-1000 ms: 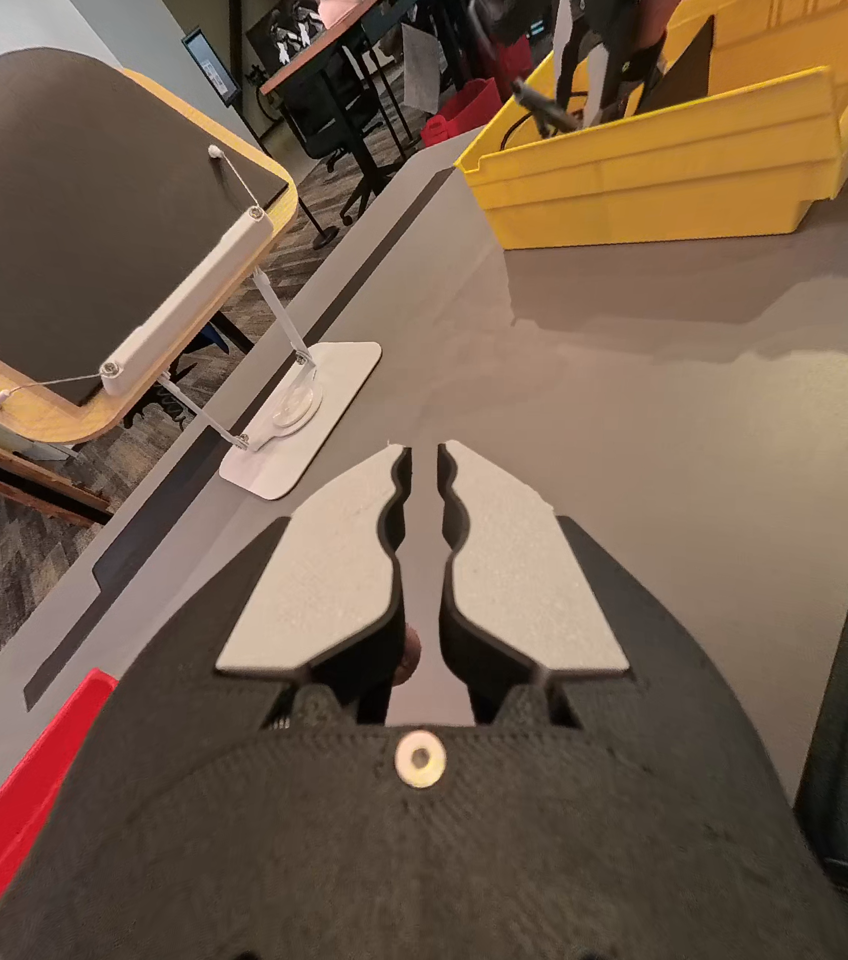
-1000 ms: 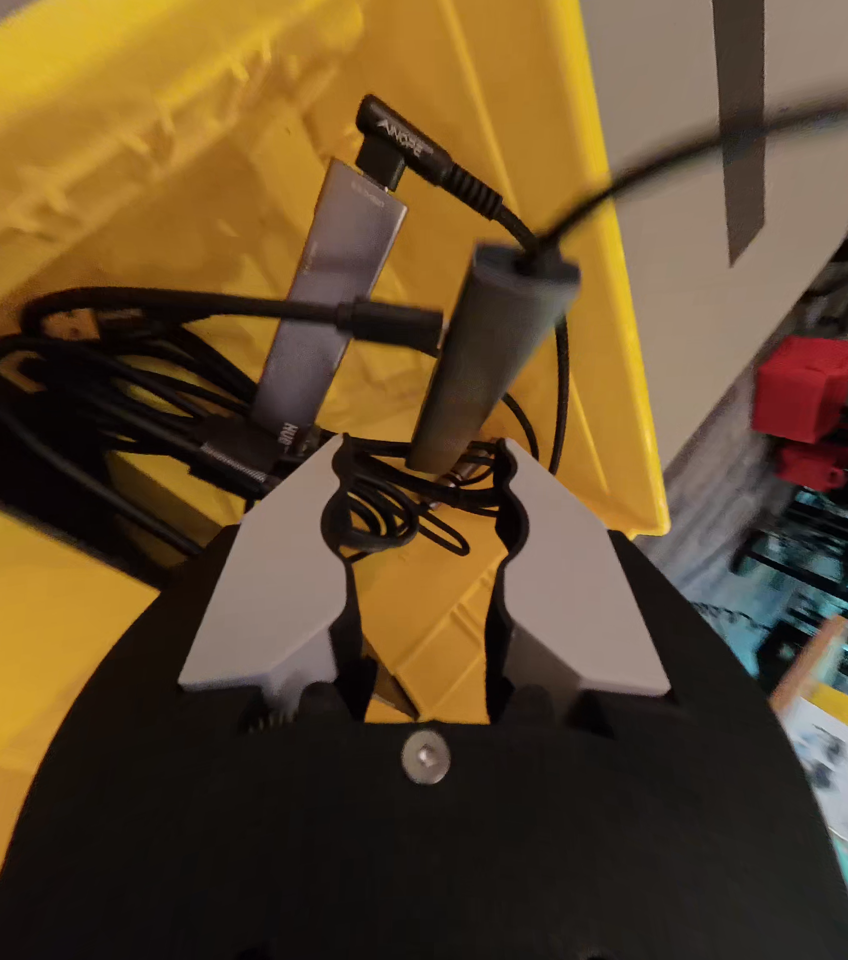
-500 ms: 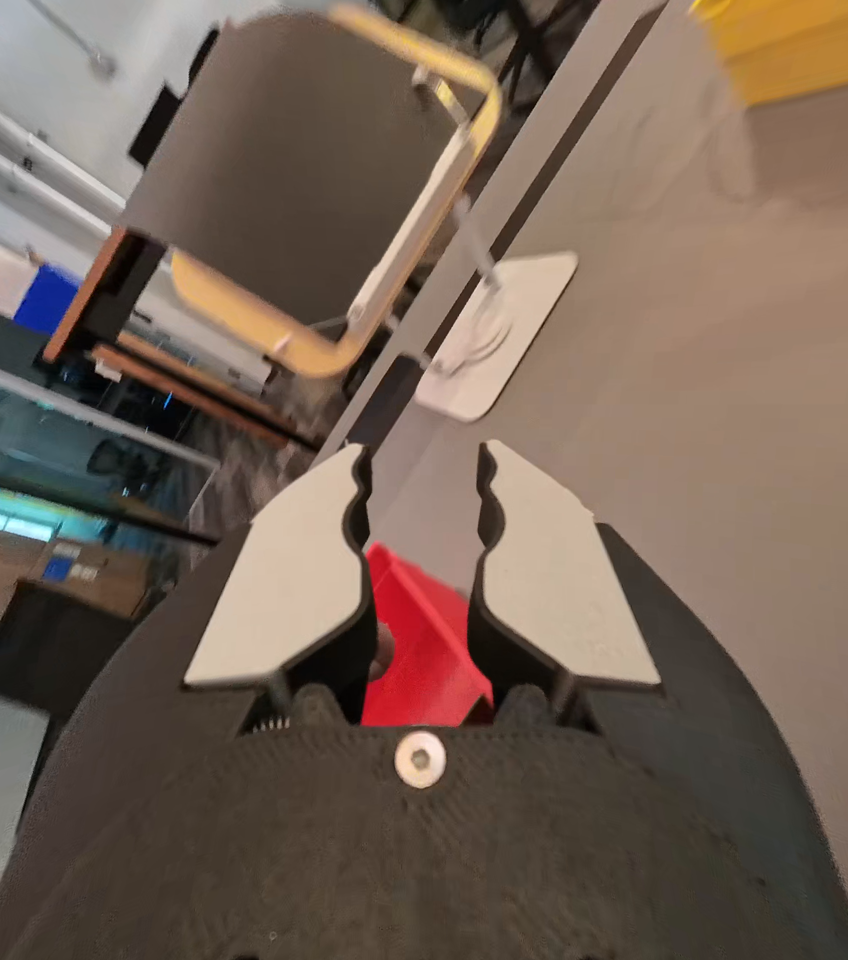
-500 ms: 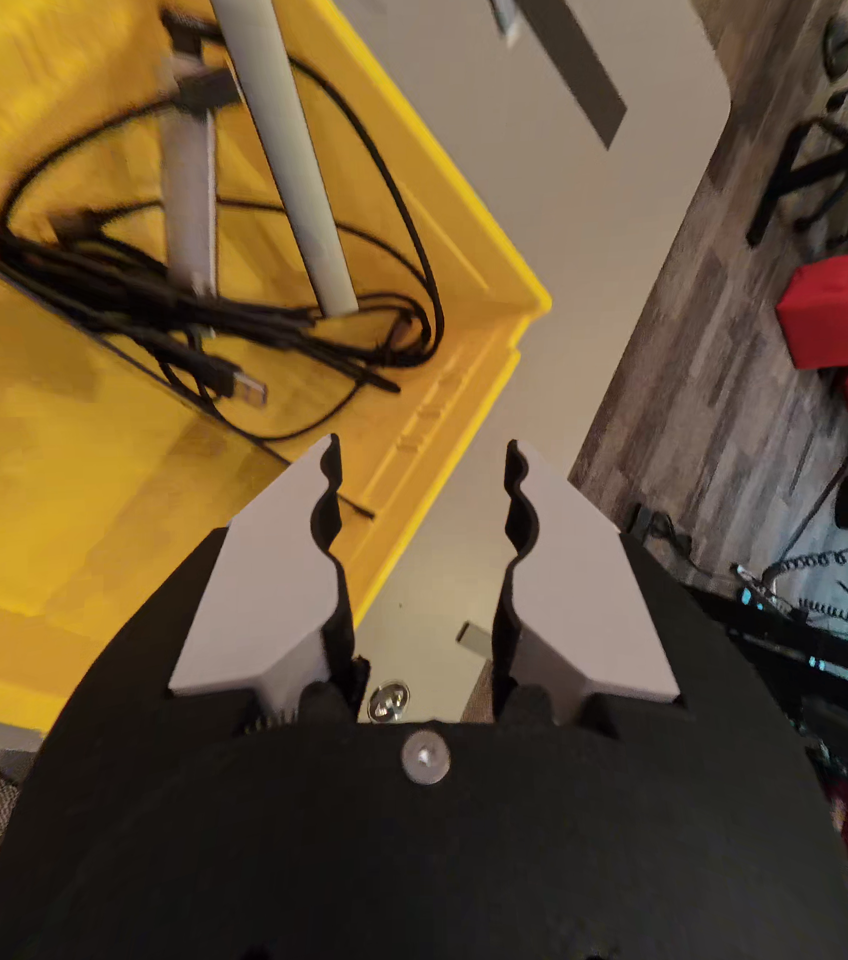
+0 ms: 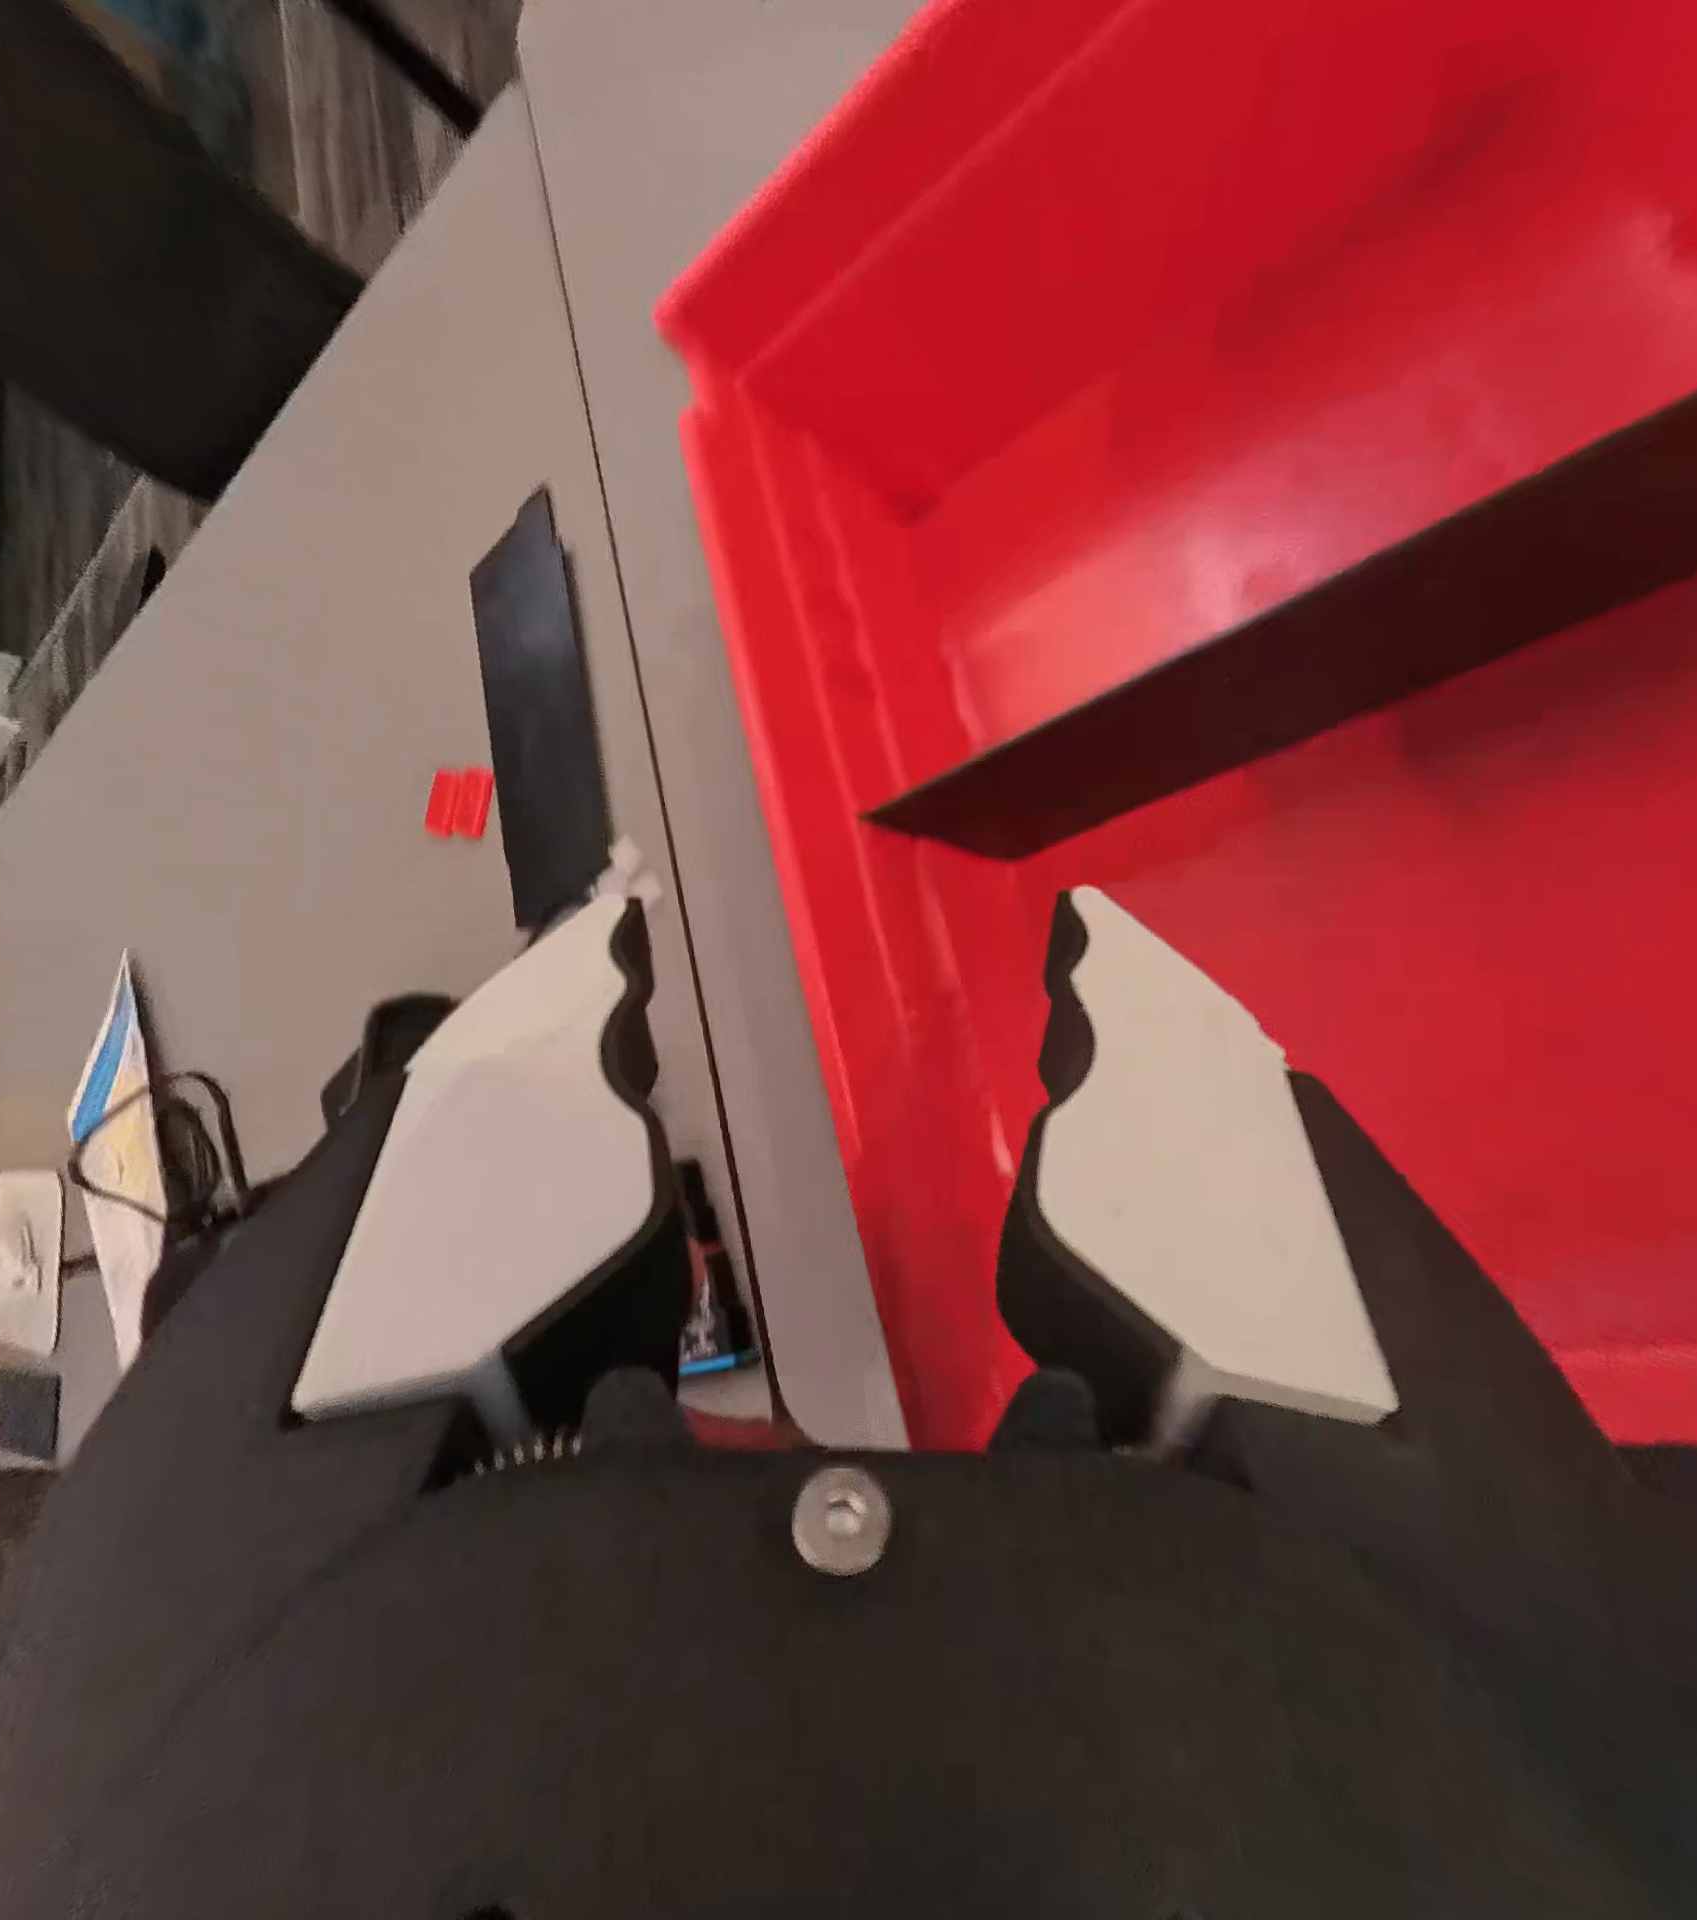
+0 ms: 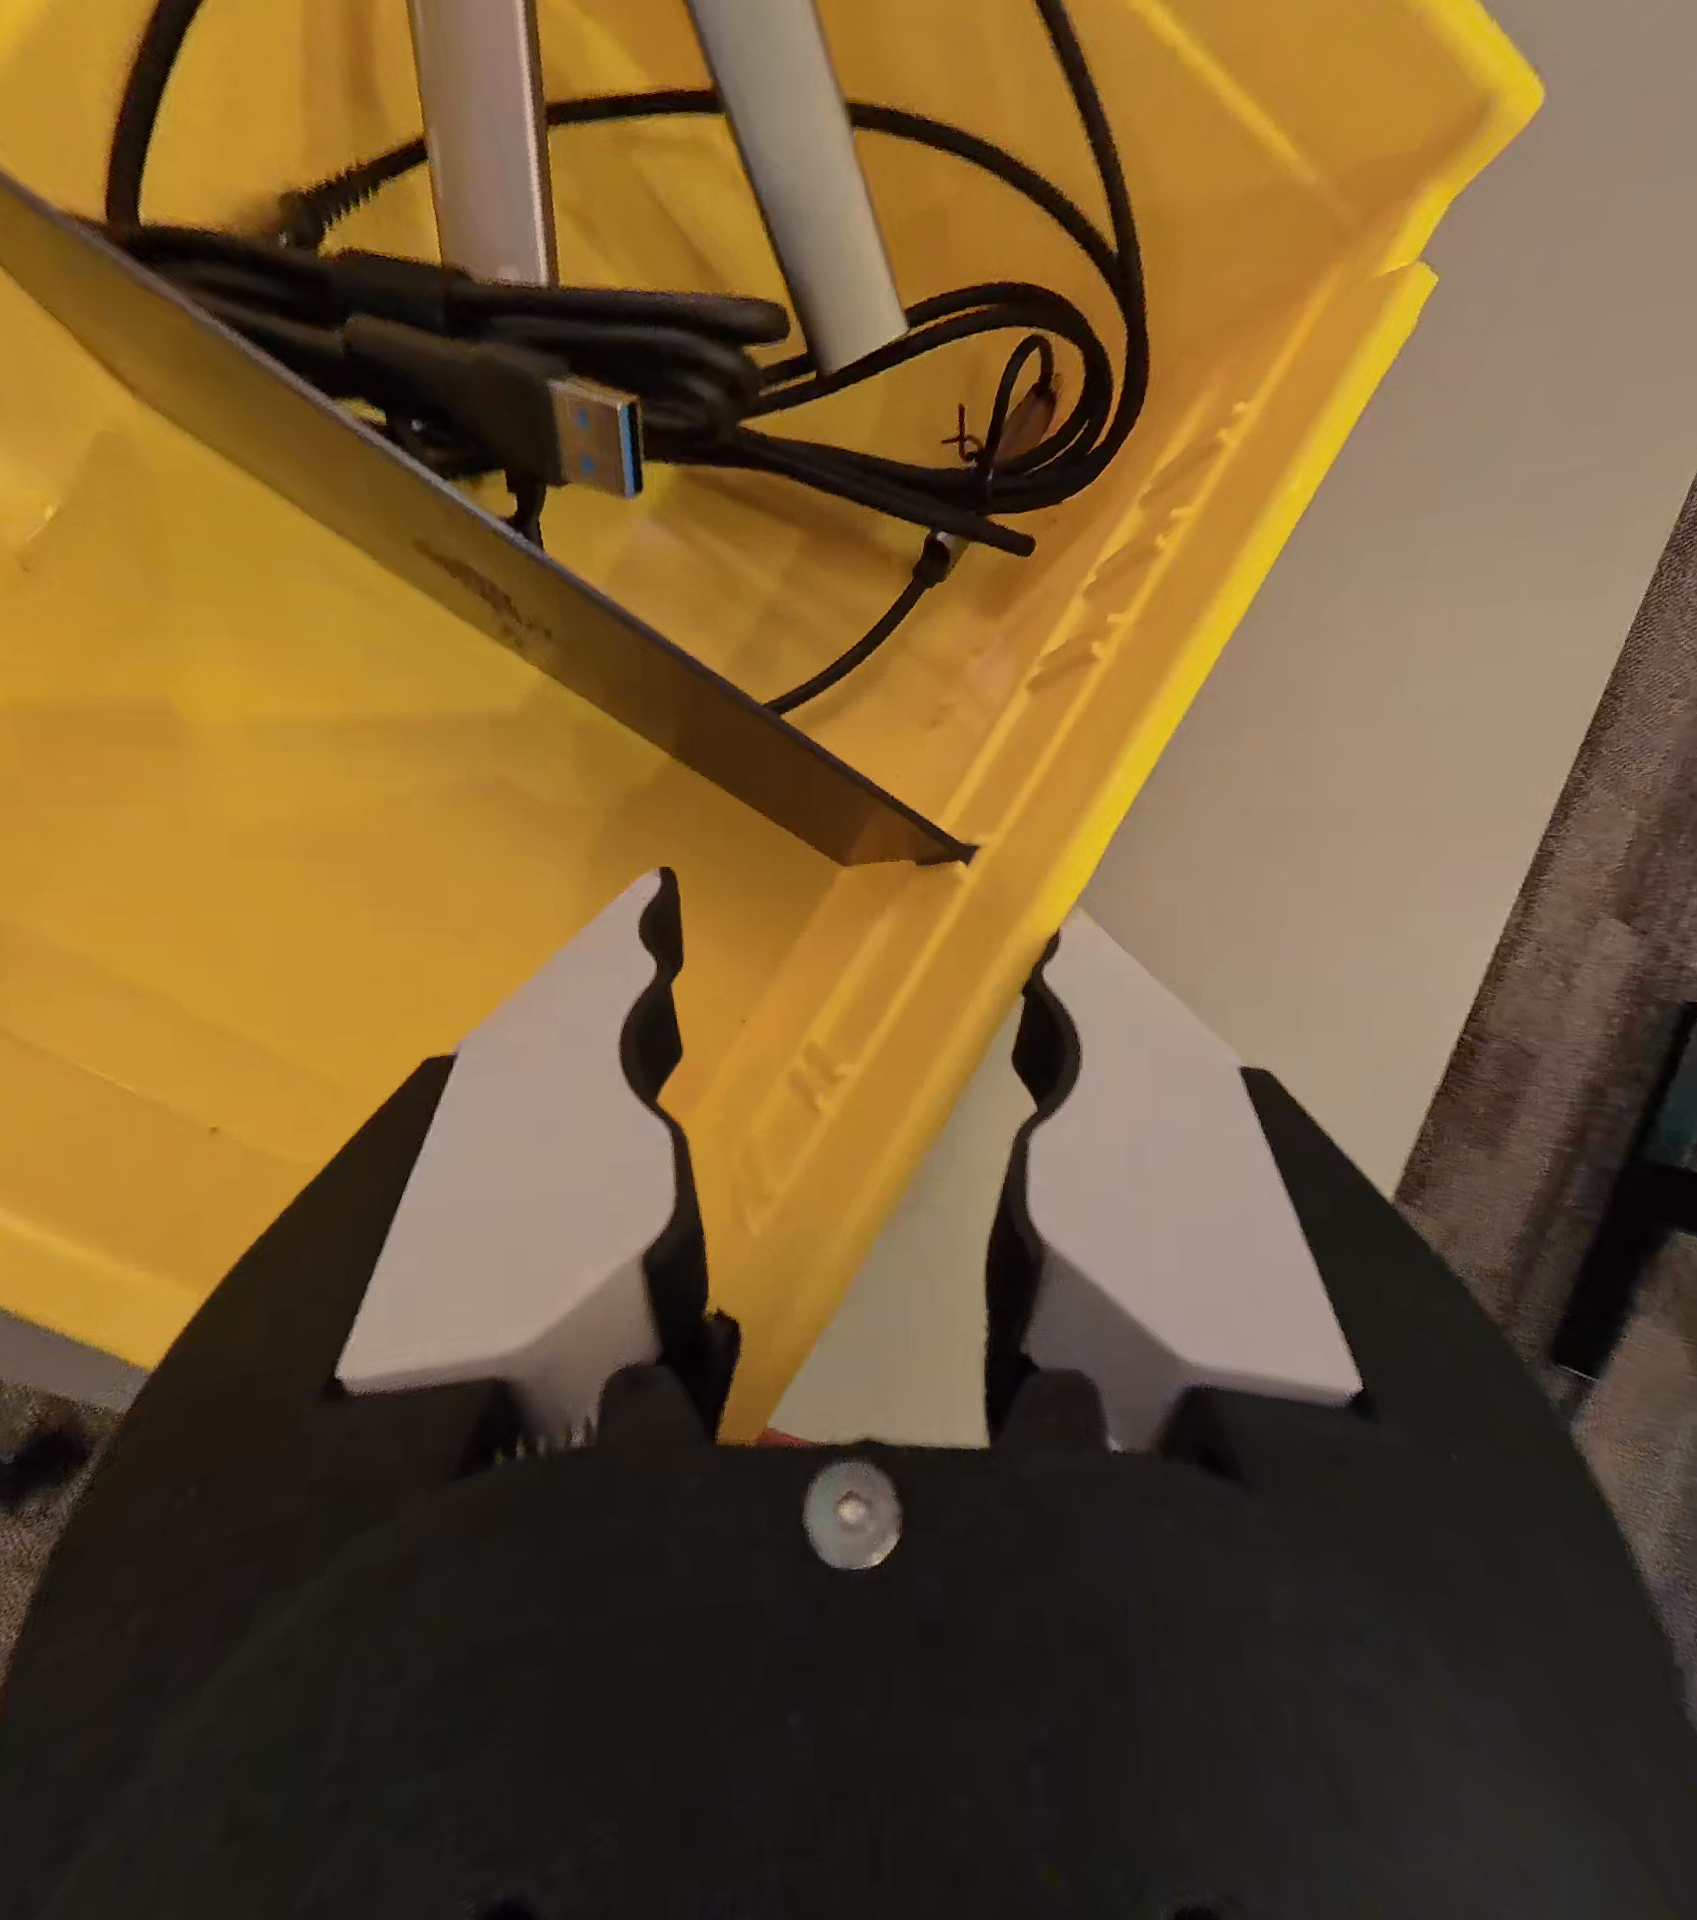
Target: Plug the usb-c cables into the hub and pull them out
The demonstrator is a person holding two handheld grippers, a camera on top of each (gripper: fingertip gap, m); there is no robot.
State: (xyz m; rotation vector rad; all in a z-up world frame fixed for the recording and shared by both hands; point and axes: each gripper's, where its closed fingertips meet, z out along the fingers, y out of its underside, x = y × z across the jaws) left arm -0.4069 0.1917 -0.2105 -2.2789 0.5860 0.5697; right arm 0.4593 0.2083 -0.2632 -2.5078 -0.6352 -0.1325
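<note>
Above the yellow bin's [image 6: 1166, 582] rim, our right gripper [image 6: 849, 914] hangs wide open, empty | beyond its black divider [image 6: 511, 613] lie tangled black cables [image 6: 615, 343] and two grey hubs [image 6: 813, 197] | our left gripper [image 5: 849, 914], open and empty, faces a red bin [image 5: 1343, 312] on the grey table [image 5: 304, 644].

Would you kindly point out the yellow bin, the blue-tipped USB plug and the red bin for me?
yellow bin [image 6: 1270, 582]: right wrist view, on its ribbed side wall.
blue-tipped USB plug [image 6: 595, 436]: right wrist view, on its metal shell.
red bin [image 5: 1446, 1122]: left wrist view, on its bare inner floor.
</note>
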